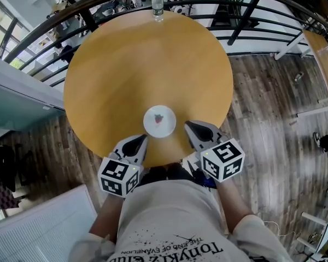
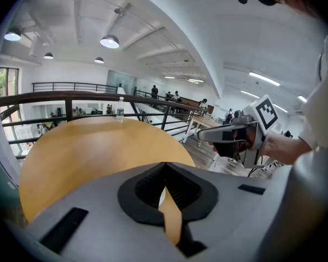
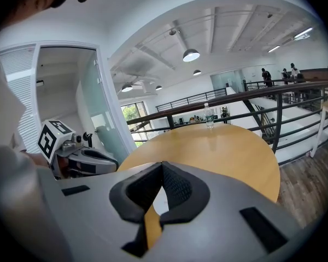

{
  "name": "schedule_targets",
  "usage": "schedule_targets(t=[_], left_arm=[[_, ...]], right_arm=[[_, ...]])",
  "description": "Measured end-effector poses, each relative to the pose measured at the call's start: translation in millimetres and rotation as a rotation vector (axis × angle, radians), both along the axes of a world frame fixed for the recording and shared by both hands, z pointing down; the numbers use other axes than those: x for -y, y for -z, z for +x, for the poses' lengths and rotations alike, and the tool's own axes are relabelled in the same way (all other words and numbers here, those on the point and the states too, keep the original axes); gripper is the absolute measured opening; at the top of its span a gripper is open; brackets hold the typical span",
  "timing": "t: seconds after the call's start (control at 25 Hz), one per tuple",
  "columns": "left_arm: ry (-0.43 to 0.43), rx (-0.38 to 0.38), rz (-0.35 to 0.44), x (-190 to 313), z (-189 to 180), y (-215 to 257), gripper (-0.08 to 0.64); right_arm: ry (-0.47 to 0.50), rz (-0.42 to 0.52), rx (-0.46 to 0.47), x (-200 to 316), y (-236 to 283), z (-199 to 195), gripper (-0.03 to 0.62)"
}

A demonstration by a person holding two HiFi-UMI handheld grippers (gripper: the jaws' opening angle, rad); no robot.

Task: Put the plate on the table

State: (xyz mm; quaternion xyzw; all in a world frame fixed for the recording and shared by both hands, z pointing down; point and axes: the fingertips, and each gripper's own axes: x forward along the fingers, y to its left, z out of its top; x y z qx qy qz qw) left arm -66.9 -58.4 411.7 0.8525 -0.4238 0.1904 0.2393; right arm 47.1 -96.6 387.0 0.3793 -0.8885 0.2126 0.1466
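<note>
Both tools are pressed together and empty: the left gripper (image 1: pixel 141 139) and right gripper (image 1: pixel 189 126) flank the small white plate (image 1: pixel 159 121), which lies near the near edge of the round wooden tabletop (image 1: pixel 126 64). A water bottle (image 1: pixel 157 7) stands at the far edge by the dark railing (image 1: pixel 246 10). Only the head view shows the plank floor (image 1: pixel 273 124); the gripper views add ceiling lamps (image 2: pixel 110 41) and a glass partition (image 3: pixel 95 113).

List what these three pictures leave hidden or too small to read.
- The plate: its red centre mark is too small in the head view to identify.
- The plate again: in the left gripper view the left hand-held gripper itself covers nearly all of it.
- The bottle: label too small in every view.
- The table: its legs, hidden under its top.
</note>
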Motion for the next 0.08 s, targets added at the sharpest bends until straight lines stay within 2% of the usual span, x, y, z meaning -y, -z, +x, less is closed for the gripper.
schedule_targets(t=[0.08], left_arm=[[0.002,0.010,0.004,-1.5,0.3,1.8,0.025]], right_arm=[[0.001,-0.002,0.002,-1.2,0.9,1.1,0.020]])
